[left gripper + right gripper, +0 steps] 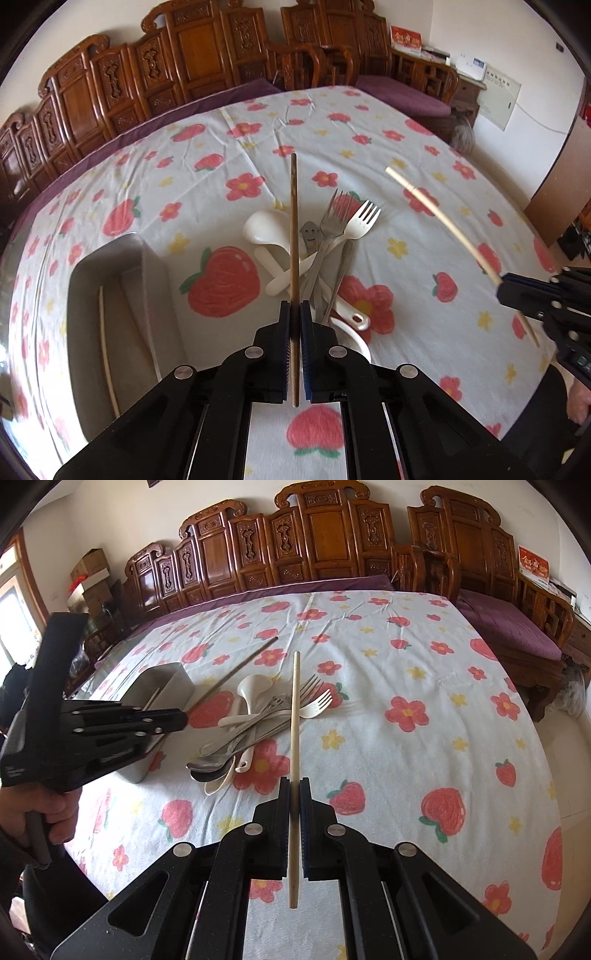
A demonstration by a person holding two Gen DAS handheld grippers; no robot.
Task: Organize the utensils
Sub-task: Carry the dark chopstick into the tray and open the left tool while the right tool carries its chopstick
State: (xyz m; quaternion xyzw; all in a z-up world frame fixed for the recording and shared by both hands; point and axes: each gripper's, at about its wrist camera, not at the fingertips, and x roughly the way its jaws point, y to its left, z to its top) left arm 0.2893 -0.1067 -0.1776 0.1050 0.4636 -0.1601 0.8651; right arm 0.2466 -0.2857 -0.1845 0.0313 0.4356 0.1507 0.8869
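Left wrist: left gripper (294, 314) pinches brown chopstick (293, 221); right gripper (294, 794) pinches pale chopstick (294, 720), bare cloth beyond.

- Left wrist camera looks forward and down along its gripper, close above the utensil pile (317, 254).
- Right wrist camera faces the same pile (255, 723) from its right, slightly farther back.
- Both share the flowered tablecloth (424, 155) and carved wooden bench (332, 542).

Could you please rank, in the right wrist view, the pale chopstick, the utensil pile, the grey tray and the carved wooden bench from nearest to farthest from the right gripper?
1. Pale chopstick, clamped in the right gripper.
2. Utensil pile, ahead and slightly left.
3. Grey tray, farther left, partly behind the left gripper.
4. Carved wooden bench, beyond the table's far edge.
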